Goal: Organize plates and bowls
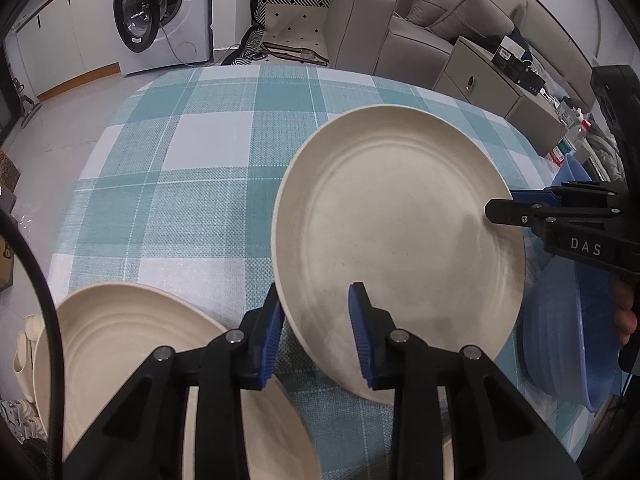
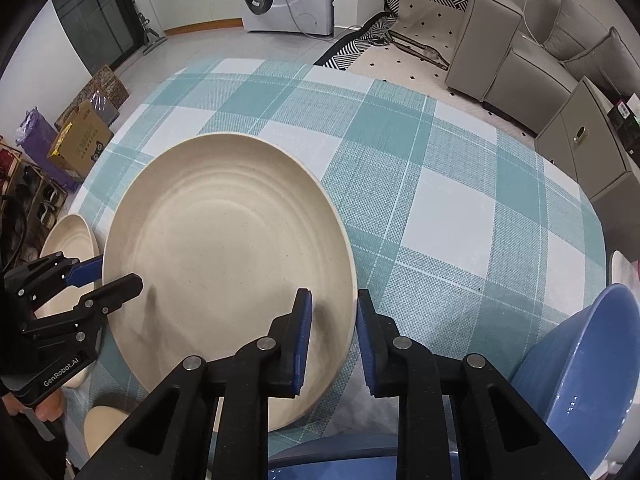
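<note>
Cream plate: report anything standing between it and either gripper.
Nothing visible does. The cream plate already has its rim between the fingers of the left gripper and the right gripper, on opposite sides, with no other dish intervening.

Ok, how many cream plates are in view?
2. The held plate, mid-table, gripped by the left claw and right claw; the second plate lies beside it under the left claw. More may be hidden.

Table under teal-and-white checked cloth (image 2: 420, 184), cream plates (image 2: 224, 248), blue bowls (image 2: 580, 364) on it

Matt speckled plate (image 2: 224, 248), woven tablecloth (image 2: 440, 208)
</note>
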